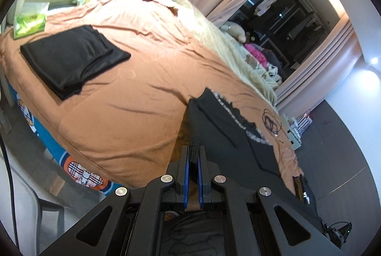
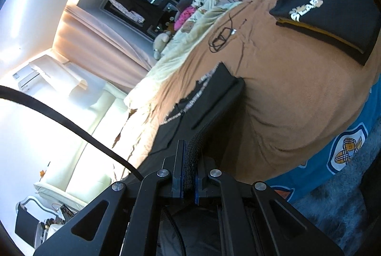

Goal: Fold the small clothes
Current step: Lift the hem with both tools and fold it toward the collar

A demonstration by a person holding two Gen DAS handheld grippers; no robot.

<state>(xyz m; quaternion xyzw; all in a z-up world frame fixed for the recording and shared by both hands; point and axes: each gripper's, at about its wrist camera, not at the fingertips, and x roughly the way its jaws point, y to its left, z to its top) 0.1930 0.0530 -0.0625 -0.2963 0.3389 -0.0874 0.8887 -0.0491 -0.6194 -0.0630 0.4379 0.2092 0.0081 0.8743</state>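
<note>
A dark garment (image 1: pixel 228 127) with a pale patterned band hangs stretched above the orange bed cover (image 1: pixel 123 98). My left gripper (image 1: pixel 194 148) is shut on its ribbed edge, which shows between the blue pads. In the right wrist view the same garment (image 2: pixel 209 98) runs away from my right gripper (image 2: pixel 191 148), shut on another stretch of the ribbed hem. A folded black garment (image 1: pixel 73 60) lies flat on the bed to the left. Another folded dark garment with gold trim and white lettering (image 2: pixel 333 20) lies on the cover at the upper right of the right wrist view.
A green tissue pack (image 1: pixel 29 22) sits at the bed's far corner. Black-framed glasses (image 2: pixel 222 35) lie on the cover beyond the held garment. A pale blanket (image 1: pixel 228 46), plush toys (image 1: pixel 234 29) and loose clothes line the bed's window side. A blue patterned sheet (image 2: pixel 345 148) hangs over the bed's edge.
</note>
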